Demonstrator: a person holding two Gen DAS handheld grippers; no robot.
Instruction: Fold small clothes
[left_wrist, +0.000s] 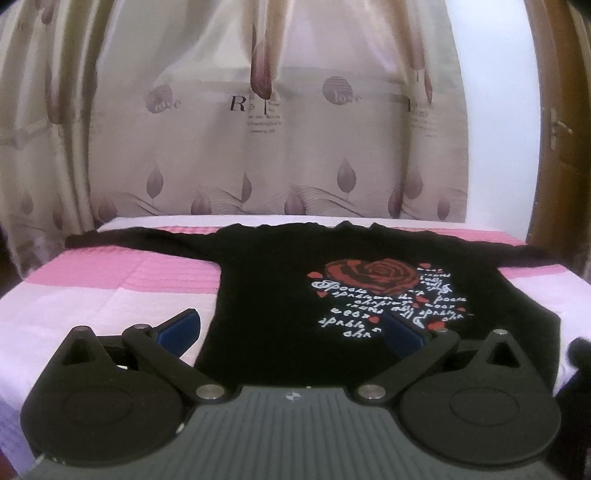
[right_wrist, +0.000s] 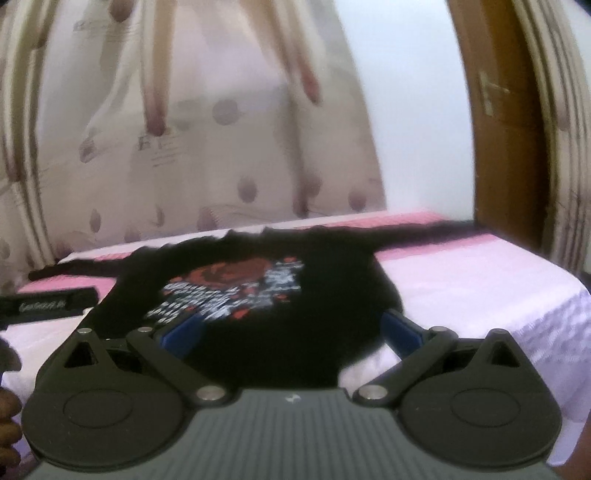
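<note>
A small black long-sleeved shirt (left_wrist: 288, 295) with a red rose and white lettering lies spread flat, front up, on a pink and white bed cover (left_wrist: 110, 291). Both sleeves stretch out sideways near the far edge. My left gripper (left_wrist: 291, 328) is open and empty, hovering over the shirt's near hem at its left side. In the right wrist view the same shirt (right_wrist: 258, 321) lies ahead and my right gripper (right_wrist: 291, 328) is open and empty over its near right hem. This view is blurred.
A beige curtain with leaf prints (left_wrist: 258, 129) hangs behind the bed. A brown wooden door (left_wrist: 561, 129) stands at the right. The left gripper's body (right_wrist: 48, 301) shows at the left of the right wrist view.
</note>
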